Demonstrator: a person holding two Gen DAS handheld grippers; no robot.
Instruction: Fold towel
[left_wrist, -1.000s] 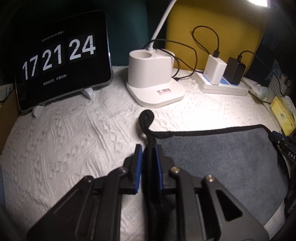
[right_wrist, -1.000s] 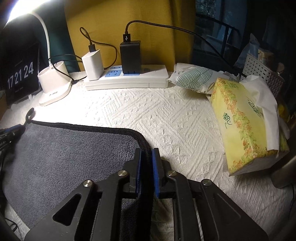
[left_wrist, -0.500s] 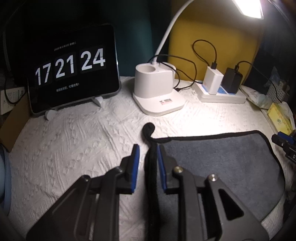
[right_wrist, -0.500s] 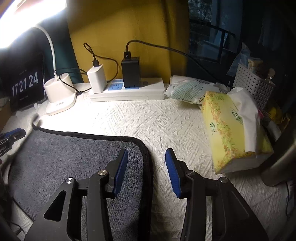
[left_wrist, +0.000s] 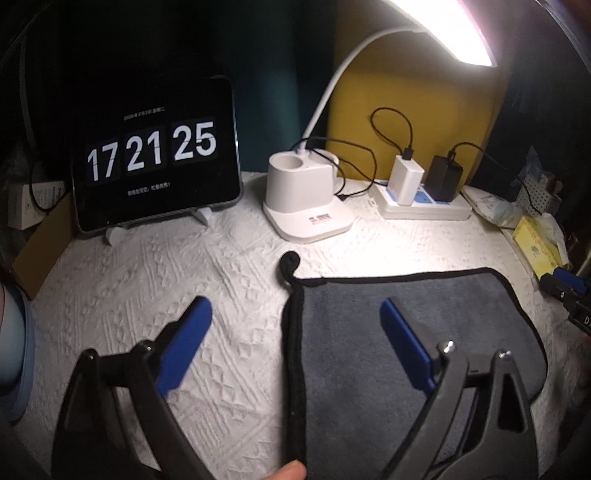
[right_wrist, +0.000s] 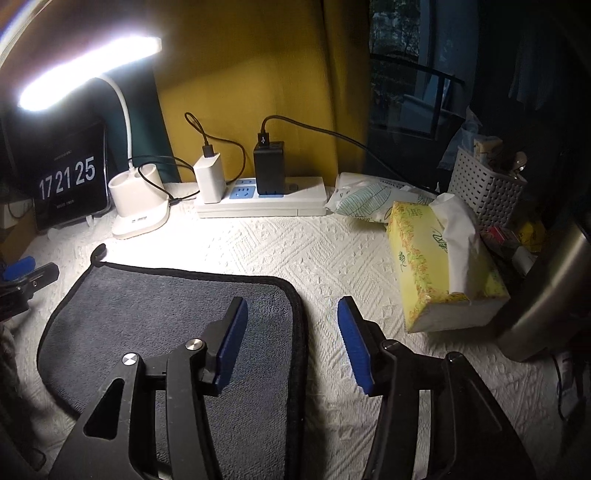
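A grey towel (left_wrist: 406, 317) with a black hem and a small hanging loop (left_wrist: 289, 263) lies flat on the white textured tablecloth; it also shows in the right wrist view (right_wrist: 155, 306). My left gripper (left_wrist: 295, 310) is open and raised above the towel's left hem, one blue pad on each side of it. My right gripper (right_wrist: 291, 314) is open and raised above the towel's right hem. Each gripper's tip shows at the edge of the other view, the right gripper (left_wrist: 565, 282) and the left gripper (right_wrist: 22, 271).
At the back stand a tablet clock (left_wrist: 155, 155), a white desk lamp base (left_wrist: 306, 199) and a power strip with chargers (right_wrist: 258, 195). A yellow tissue box (right_wrist: 439, 266), a wipes pack (right_wrist: 365, 199), a white basket (right_wrist: 487, 184) and a metal cylinder (right_wrist: 546, 295) crowd the right.
Both grippers let go of the towel's hems, opened wide and pulled up and back. The towel stays flat on the cloth.
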